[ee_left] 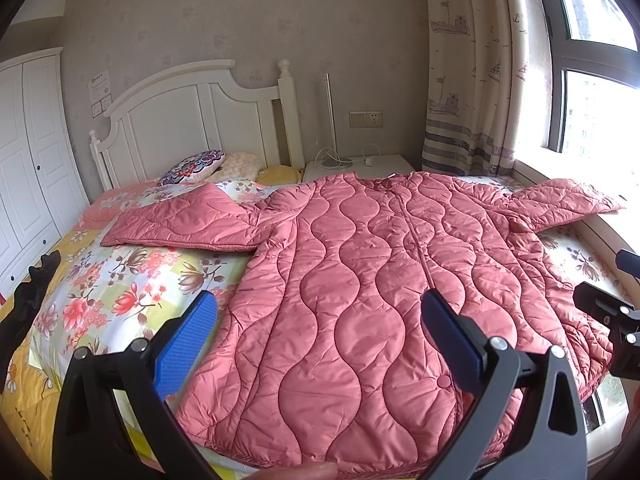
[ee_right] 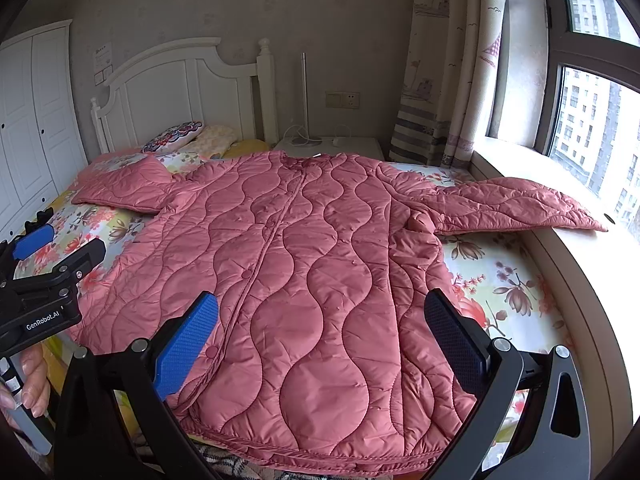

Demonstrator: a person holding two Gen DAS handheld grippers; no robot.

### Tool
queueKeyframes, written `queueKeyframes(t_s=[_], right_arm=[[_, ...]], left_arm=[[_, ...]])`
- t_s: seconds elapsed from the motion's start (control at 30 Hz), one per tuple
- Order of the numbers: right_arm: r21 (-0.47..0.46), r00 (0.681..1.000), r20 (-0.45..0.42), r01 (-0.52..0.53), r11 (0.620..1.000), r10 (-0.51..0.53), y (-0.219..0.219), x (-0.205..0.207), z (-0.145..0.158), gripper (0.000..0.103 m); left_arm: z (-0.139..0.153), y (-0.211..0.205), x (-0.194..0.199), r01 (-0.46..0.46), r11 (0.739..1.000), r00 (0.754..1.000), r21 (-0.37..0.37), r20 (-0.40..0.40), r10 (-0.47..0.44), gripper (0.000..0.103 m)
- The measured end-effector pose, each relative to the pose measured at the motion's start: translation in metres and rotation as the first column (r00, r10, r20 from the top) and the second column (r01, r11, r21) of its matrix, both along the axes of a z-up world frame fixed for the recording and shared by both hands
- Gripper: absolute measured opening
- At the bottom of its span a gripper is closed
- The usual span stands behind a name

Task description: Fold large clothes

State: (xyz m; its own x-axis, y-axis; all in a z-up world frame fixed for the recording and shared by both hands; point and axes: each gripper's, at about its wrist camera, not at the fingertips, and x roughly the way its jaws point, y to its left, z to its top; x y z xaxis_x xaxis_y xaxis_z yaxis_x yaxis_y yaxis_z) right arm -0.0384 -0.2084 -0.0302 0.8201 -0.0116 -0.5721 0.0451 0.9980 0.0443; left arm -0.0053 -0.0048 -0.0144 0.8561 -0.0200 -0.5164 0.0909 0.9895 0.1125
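The coat's [ee_left: 360, 280] near hem, below the left tongs [ee_left: 320, 332], runs under their black arms and off the bottom edge of the left wrist view, so its lower corners cannot be seen. The right tongs [ee_right: 320, 332] likewise cover both lower corners of the coat in their own view. Much of the flowered bedspread [ee_right: 508, 280] is hidden beneath the coat. Left of the left tongs, a dark object [ee_left: 32, 292] at the bed's edge is too dim to identify. The paper notice [ee_left: 99, 84] on the far wall is too small to read. The hand [ee_right: 34, 380] left of the right tongs is cut off by the frame edge. The wardrobe [ee_left: 28, 160] is cropped at the left.
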Motion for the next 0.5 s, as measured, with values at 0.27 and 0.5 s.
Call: queueKeyframes(t_s=[0.27, 0.5], right_arm=[[-0.001, 1.0, -0.002, 0.0, 1.0, 0.0, 0.0005, -0.0001, -0.0001, 0.099], [0.0, 1.0, -0.002, 0.0, 1.0, 0.0, 0.0, 0.0, 0.0007, 0.099]], left_arm=[[0.0001, 0.0008, -0.0006, -0.001, 1.0, 1.0, -0.002, -0.004, 0.001, 0.101], [0.0007, 0.0017, -0.0011, 0.0, 1.0, 1.0, -0.002, -0.001, 0.0, 0.101]])
